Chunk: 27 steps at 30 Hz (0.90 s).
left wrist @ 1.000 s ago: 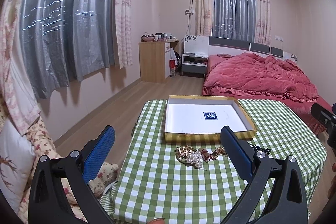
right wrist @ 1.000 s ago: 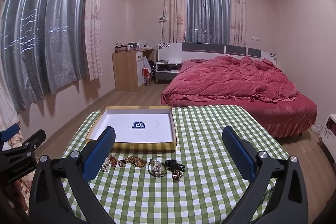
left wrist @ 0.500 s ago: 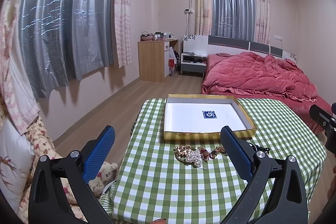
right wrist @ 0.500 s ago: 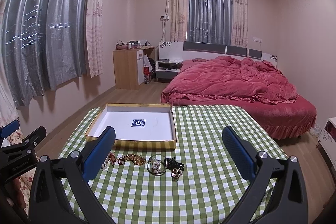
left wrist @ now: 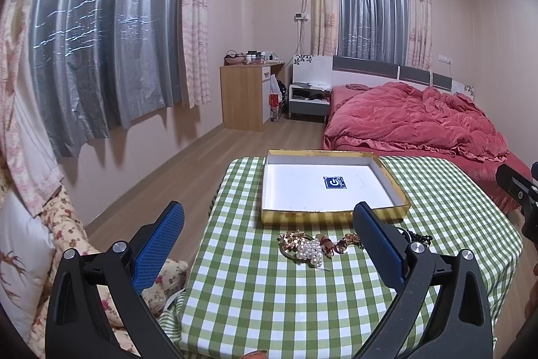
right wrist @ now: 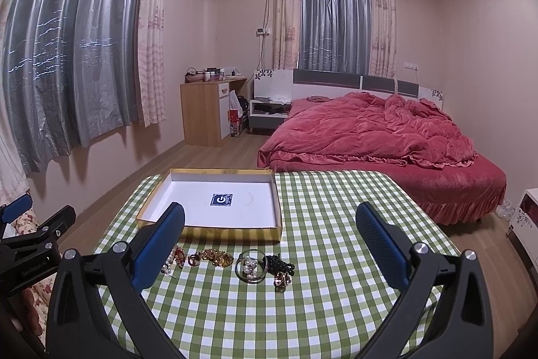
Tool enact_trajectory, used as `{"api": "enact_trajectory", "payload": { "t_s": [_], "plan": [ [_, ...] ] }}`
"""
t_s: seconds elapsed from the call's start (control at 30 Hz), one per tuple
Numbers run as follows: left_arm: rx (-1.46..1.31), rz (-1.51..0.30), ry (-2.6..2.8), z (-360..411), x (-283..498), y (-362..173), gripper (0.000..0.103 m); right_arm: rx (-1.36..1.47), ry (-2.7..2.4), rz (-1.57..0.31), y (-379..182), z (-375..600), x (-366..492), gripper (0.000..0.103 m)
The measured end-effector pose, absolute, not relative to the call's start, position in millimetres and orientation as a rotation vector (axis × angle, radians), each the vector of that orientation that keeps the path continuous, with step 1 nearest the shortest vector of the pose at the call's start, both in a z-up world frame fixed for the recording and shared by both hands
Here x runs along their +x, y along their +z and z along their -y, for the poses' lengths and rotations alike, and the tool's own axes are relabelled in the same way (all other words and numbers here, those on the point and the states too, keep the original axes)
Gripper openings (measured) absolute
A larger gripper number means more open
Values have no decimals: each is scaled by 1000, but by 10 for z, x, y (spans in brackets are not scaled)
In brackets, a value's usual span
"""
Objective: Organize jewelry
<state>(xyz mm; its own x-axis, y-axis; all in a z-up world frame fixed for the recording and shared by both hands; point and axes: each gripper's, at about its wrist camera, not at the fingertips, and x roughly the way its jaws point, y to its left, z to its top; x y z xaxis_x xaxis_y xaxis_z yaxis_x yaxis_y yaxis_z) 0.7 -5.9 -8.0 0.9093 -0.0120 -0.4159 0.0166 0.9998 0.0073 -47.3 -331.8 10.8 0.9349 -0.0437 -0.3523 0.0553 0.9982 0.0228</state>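
A shallow gold-rimmed box [left wrist: 333,215] [right wrist: 232,232] with a white floor and a blue sticker lies on the green checked tablecloth [left wrist: 269,291] [right wrist: 336,224]. In front of it lies a row of jewelry: a pearl cluster brooch [left wrist: 310,252], gold and amber pieces [right wrist: 212,257], a ring-shaped pearl piece [right wrist: 251,265] and black beads [right wrist: 280,264]. My left gripper [left wrist: 268,229] is open and empty, above the table's near left side. My right gripper [right wrist: 270,231] is open and empty, back from the jewelry. The left gripper also shows at the left edge of the right wrist view [right wrist: 37,238].
A bed with a red quilt [right wrist: 380,137] stands beyond the table. A wooden desk [right wrist: 208,113] and a nightstand [right wrist: 269,110] stand by the far wall. A floral cushion [left wrist: 67,224] lies left of the table. Curtains cover the left wall.
Both views have shifted slightly; the table and jewelry sit a little lower in the right wrist view. Both grippers stay open and empty. The jewelry has not moved.
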Motion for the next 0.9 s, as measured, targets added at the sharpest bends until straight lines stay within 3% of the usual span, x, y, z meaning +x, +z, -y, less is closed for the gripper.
{"api": "enact_trajectory", "payload": {
  "t_s": [0.7,0.9],
  "plan": [
    [16,-447,-17,65,27,-145,98,28,-49,-377,29,3321,-414,0],
    [-18,-561,-48,1,245,-404,97,46,-54,-425,-140,3436,-259,0]
  ]
}}
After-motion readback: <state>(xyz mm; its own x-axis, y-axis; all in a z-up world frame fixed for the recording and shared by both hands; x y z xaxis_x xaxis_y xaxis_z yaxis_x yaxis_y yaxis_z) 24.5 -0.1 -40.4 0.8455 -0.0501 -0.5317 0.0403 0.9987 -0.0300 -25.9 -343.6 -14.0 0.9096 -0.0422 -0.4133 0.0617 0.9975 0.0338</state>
